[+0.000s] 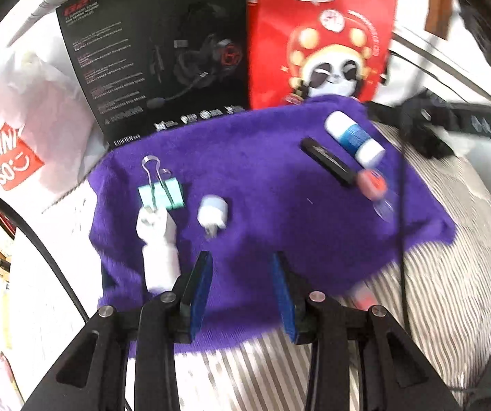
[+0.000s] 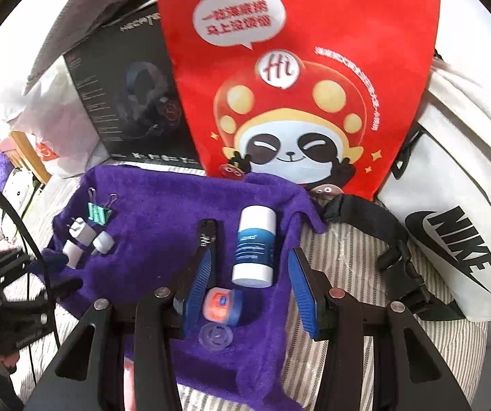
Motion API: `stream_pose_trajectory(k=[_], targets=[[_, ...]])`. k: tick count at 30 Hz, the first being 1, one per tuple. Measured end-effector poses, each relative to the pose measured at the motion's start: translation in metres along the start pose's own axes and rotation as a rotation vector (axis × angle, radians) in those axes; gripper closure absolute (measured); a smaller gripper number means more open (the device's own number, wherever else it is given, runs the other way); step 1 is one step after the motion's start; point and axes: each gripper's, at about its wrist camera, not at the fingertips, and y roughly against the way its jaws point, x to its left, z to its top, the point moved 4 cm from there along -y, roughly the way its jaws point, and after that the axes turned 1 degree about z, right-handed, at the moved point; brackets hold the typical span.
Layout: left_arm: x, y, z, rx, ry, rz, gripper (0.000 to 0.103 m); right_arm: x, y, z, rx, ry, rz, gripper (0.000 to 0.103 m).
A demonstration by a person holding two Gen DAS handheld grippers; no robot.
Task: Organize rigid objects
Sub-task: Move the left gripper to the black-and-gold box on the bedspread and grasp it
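A purple cloth (image 1: 262, 178) (image 2: 163, 212) lies on the striped bed. On it are a teal binder clip (image 1: 161, 195) (image 2: 98, 213), two white plug adapters (image 1: 158, 250) (image 1: 212, 213) (image 2: 81, 234), a black flat stick (image 1: 327, 160) (image 2: 207, 234), a white and blue tube (image 1: 353, 137) (image 2: 255, 246), a small orange-capped jar (image 1: 372, 181) (image 2: 220, 306) and a clear lid (image 2: 215, 335). My left gripper (image 1: 242, 267) is open and empty, just short of the adapters. My right gripper (image 2: 250, 270) is open, jaws either side of the tube and jar.
A black headset box (image 1: 156, 51) (image 2: 129, 102) and a red panda bag (image 1: 320, 34) (image 2: 296, 78) stand behind the cloth. A white Miniso bag (image 1: 22, 130) lies left; a white Nike bag (image 2: 451, 233) with black strap (image 2: 392, 239) lies right.
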Motion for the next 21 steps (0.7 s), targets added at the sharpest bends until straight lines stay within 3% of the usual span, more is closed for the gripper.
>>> stream_pose_trajectory(k=[5,10,21], targets=[[-0.002,0.011,-0.028,0.021,0.022,-0.038,0.065,0.008,0.024,-0.007,-0.042,-0.018,0.026,0.056],[-0.018,0.003,-0.045,0.044,0.082,-0.162,0.065,0.004,0.049,-0.039,-0.038,-0.043,-0.020,0.056],[-0.064,-0.015,-0.056,0.093,0.015,-0.192,0.064,-0.026,0.099,-0.138,-0.033,-0.208,-0.075,0.055]])
